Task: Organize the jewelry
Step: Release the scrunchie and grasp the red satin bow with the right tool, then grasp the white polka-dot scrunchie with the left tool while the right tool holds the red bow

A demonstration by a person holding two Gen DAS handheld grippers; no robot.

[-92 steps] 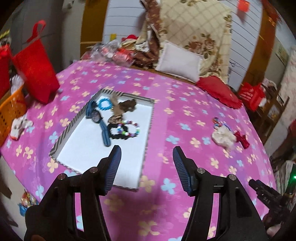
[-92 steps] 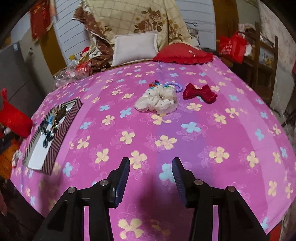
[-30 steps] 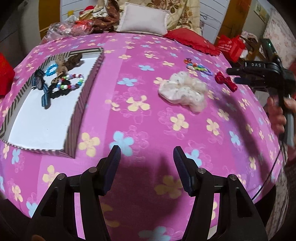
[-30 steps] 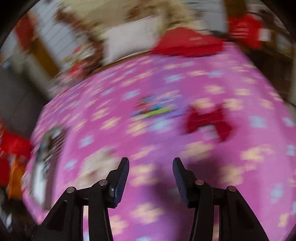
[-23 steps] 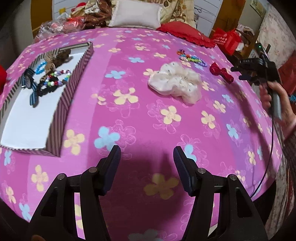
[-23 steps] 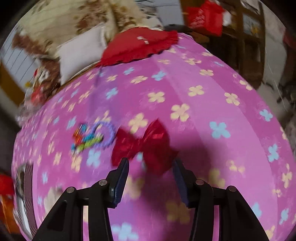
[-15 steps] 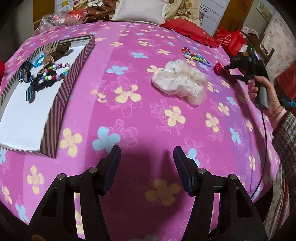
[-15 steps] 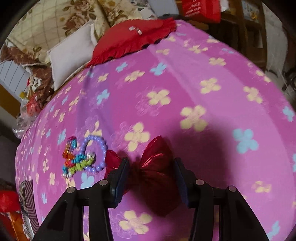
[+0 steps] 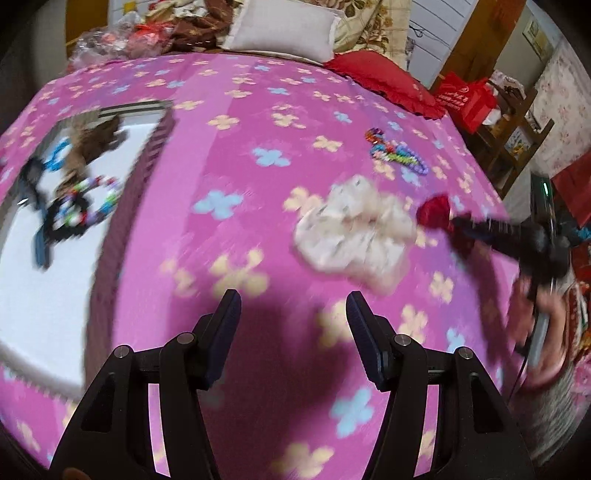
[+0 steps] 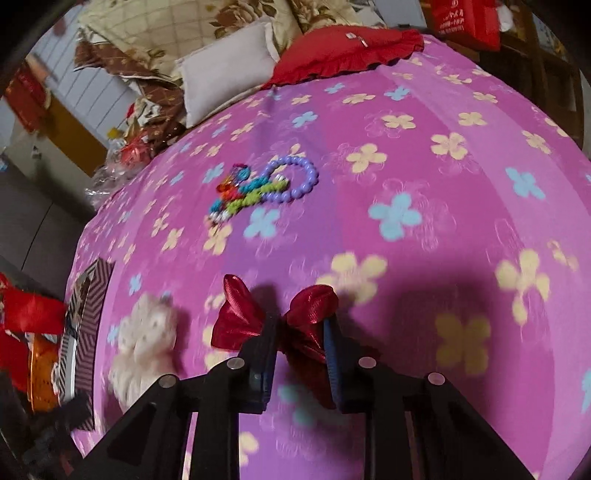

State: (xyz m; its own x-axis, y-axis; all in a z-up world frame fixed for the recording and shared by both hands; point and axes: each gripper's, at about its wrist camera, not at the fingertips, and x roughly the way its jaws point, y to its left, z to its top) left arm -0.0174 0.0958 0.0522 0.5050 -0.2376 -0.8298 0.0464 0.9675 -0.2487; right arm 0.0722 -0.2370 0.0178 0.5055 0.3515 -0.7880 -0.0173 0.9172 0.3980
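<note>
My right gripper (image 10: pixel 300 325) is shut on a shiny red bow (image 10: pixel 240 314), its jaws pinching the bow's middle just above the pink flowered bedspread; in the left wrist view the bow (image 9: pixel 436 210) shows at its tip. A white scrunchie (image 9: pixel 354 236) lies left of it (image 10: pixel 144 343). A coloured bead bracelet pile (image 10: pixel 258 188) lies farther back (image 9: pixel 397 153). The striped-edged tray (image 9: pixel 147 166) at the left holds bead bracelets, a blue hair tie and dark clips. My left gripper (image 9: pixel 291 314) is open and empty over the bedspread.
A white pillow (image 9: pixel 284 33) and red cushion (image 9: pixel 384 81) lie at the bed's far end. A red bag (image 9: pixel 465 99) and wooden shelves stand beyond the right edge. An orange basket (image 10: pixel 40 373) sits by the tray.
My right gripper has closed on the red bow and lifted it slightly. My left gripper has swung a little, still open.
</note>
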